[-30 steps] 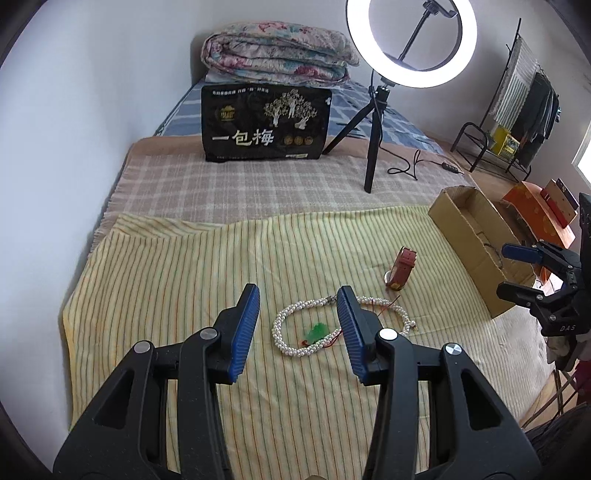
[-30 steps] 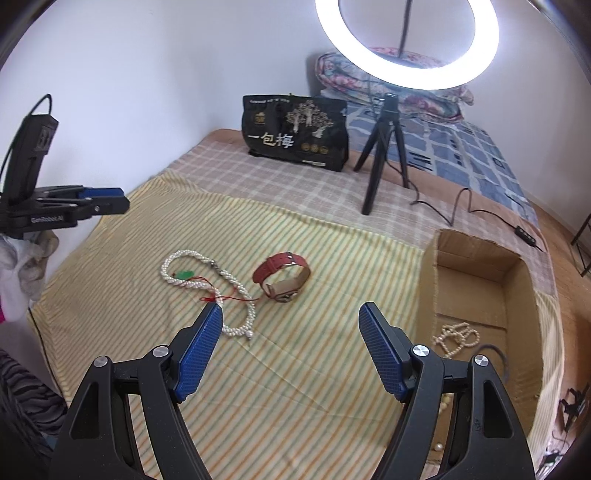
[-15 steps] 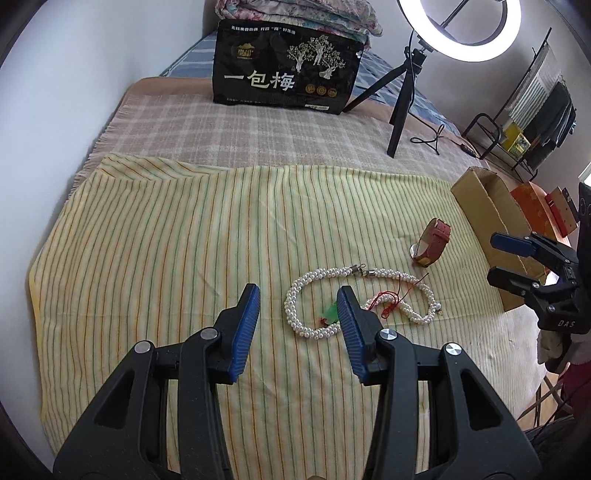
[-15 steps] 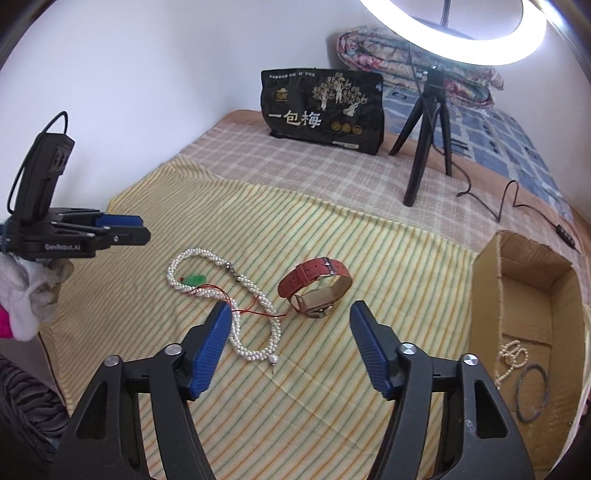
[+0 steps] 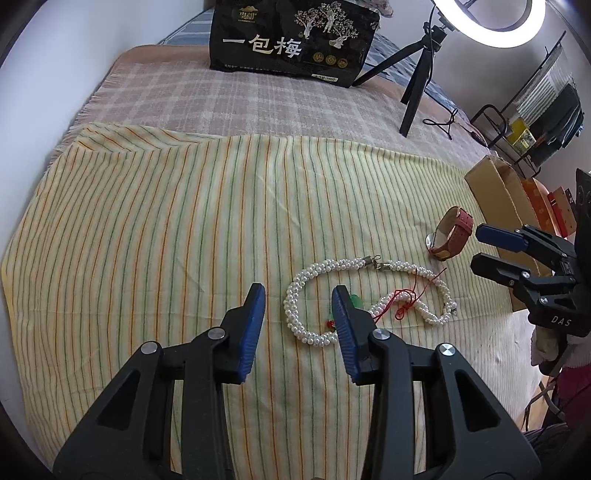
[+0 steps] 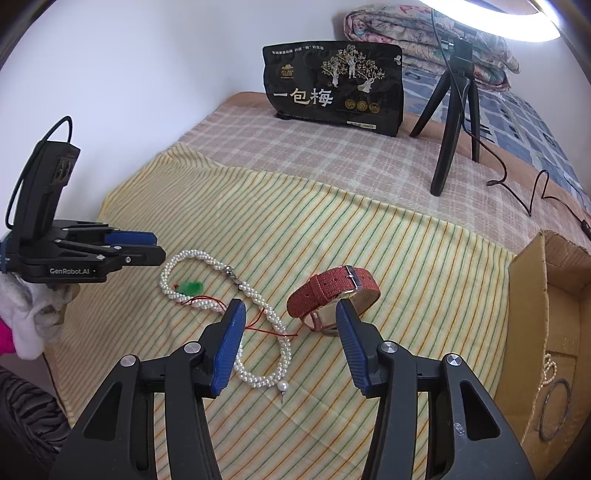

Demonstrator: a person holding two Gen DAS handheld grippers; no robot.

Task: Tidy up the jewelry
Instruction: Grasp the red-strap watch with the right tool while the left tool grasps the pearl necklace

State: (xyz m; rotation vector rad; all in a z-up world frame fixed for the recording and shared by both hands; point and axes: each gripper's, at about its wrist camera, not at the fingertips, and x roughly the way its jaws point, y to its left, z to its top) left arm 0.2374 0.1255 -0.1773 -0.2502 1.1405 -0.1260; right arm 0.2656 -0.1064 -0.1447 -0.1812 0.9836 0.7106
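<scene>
A white pearl necklace [image 5: 369,291] with a green pendant [image 6: 190,287] and red string lies on the yellow striped cloth [image 5: 184,229]; it also shows in the right wrist view [image 6: 258,317]. A red-strapped watch [image 5: 451,233] [image 6: 332,291] lies beside it. My left gripper [image 5: 298,295] is open and empty, just above the necklace's left end. My right gripper [image 6: 288,314] is open and empty, low over the gap between necklace and watch. A cardboard box [image 6: 546,332] at the right holds a small pearl strand [image 6: 548,369] and a dark ring [image 6: 554,408].
A black printed bag [image 5: 291,40] stands at the back of the bed. A ring light on a black tripod [image 6: 454,122] stands right of it, with a cable [image 6: 524,192] trailing. Folded quilts [image 6: 424,29] lie behind. A rack [image 5: 535,110] stands at far right.
Both grippers have moved forward and down toward the jewelry. The left one closed in on the necklace, the right one on the watch and necklace end. Both stay open.
</scene>
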